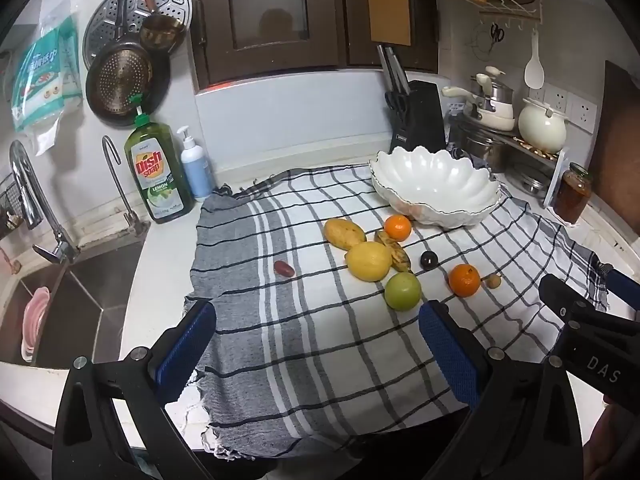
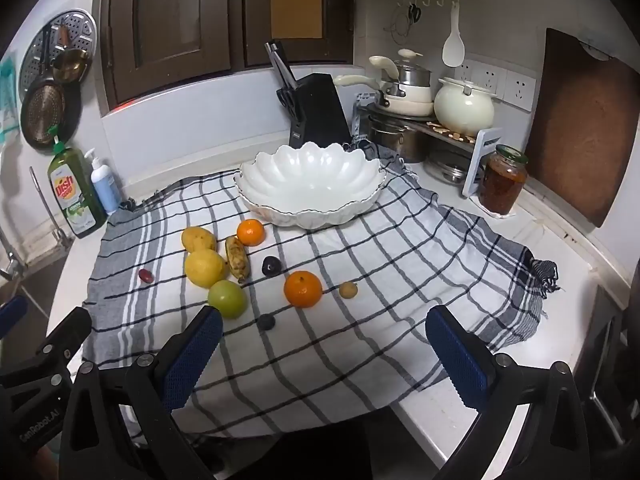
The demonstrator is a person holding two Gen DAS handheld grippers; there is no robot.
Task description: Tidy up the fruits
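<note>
Several fruits lie on a checked cloth (image 1: 304, 340): a mango (image 1: 344, 233), a lemon (image 1: 368, 261), a spotted banana (image 1: 394, 250), a green apple (image 1: 403, 291), two oranges (image 1: 397, 227) (image 1: 464, 280), a dark plum (image 1: 428, 259), a small red fruit (image 1: 283, 268) and a small tan fruit (image 1: 493, 281). An empty white scalloped bowl (image 1: 436, 186) stands behind them. My left gripper (image 1: 316, 320) hangs open over the cloth's near part, empty. My right gripper (image 2: 324, 330) is open and empty too, in front of the orange (image 2: 303, 289) and a second dark fruit (image 2: 266, 322).
A sink (image 1: 68, 308) with taps lies at the left, with a dish soap bottle (image 1: 158, 168) and pump bottle (image 1: 195, 168) beside it. A knife block (image 2: 316, 110), pots on a rack (image 2: 420, 120) and a glass jar (image 2: 502, 182) stand at the back right.
</note>
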